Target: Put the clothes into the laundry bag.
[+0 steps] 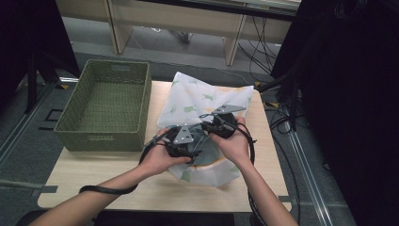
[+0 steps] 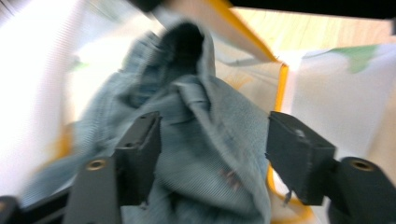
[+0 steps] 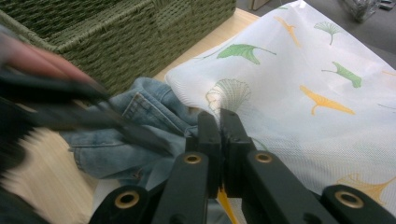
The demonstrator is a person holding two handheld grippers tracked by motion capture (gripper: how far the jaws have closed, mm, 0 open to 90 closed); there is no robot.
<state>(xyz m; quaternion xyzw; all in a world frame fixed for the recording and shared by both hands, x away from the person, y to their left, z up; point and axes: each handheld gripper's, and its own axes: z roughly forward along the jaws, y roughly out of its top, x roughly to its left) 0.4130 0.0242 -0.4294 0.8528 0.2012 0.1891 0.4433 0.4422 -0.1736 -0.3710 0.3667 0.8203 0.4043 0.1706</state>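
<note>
A white mesh bag printed with green and yellow leaves lies on the wooden table. A light blue denim garment sits half inside the bag's yellow-trimmed mouth. My left gripper is open, its jaws standing either side of the denim without pressing it. In the high view the left gripper is at the bag's near left corner. My right gripper is shut on the bag's edge, just beside the denim. From above the right gripper is right of the left one.
An empty green woven basket stands on the table's left half, close to the bag; its wall rises just beyond the denim. Bare tabletop lies near the front edge. Cables hang off the right side.
</note>
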